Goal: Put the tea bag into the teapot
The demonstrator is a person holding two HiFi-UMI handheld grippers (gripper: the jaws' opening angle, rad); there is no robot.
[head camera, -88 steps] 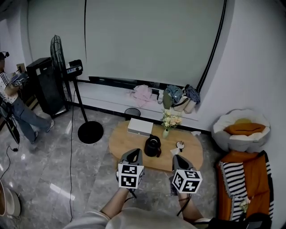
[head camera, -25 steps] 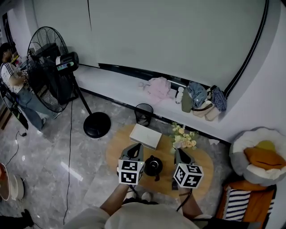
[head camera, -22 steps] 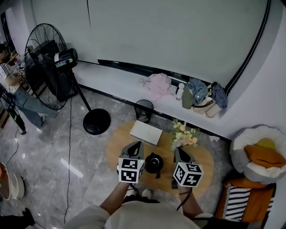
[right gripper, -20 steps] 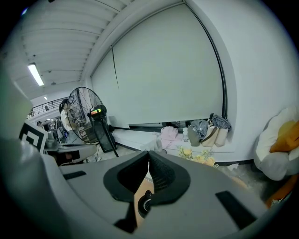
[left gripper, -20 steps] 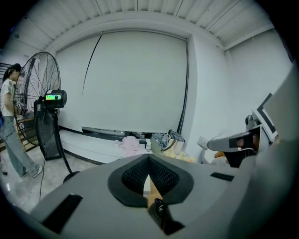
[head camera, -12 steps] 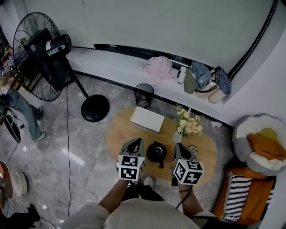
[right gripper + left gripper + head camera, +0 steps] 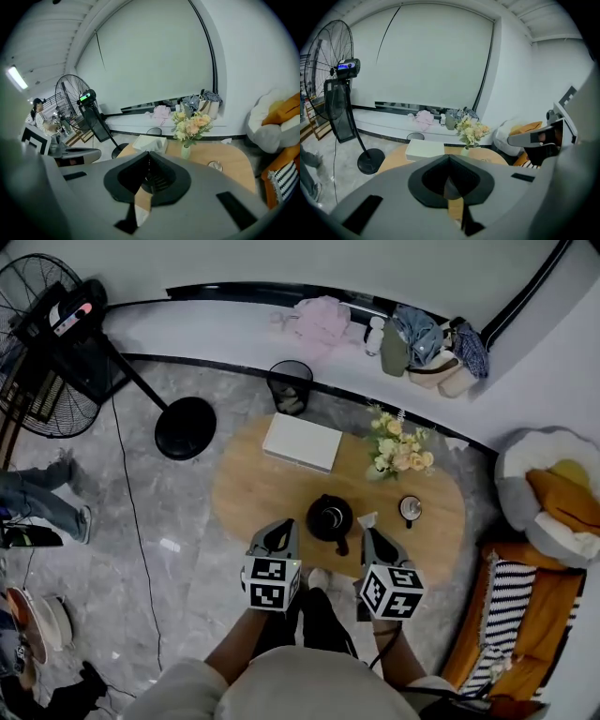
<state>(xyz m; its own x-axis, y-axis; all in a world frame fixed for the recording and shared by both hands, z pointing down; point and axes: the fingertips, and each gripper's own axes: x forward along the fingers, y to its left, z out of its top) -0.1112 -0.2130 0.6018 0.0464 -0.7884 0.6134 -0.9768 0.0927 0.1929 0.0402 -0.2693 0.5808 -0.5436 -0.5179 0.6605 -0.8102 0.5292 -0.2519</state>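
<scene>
I hold two tongs, one in each hand. My left tongs (image 7: 284, 527) are pinched shut, tip against tip, with nothing in them. My right tongs (image 7: 369, 533) are pinched shut the same way, and they hold nothing either. Each one has one cube with black and white squares on it.

Both tongs hang over the near edge of one oval wooden table (image 7: 247, 495). One black teapot (image 7: 329, 517) stands on the table, between my two tongs and a bit past their tips. Its lid is on.

One small white tea bag (image 7: 366, 518) lies on the table just to the right of the teapot. It is very near the tip of my right tongs, but I cannot tell if they touch. The tea bag is outside the teapot.

One little glass (image 7: 410, 509) stands to the right of the tea bag. One vase of flowers (image 7: 399, 452) stands behind it, with yellow and pink blooms. One flat white box (image 7: 302, 442) lies at the far side of the table.

On the floor past the table I see one black bin (image 7: 290, 386). One big fan (image 7: 52, 343) stands at the far left.
</scene>
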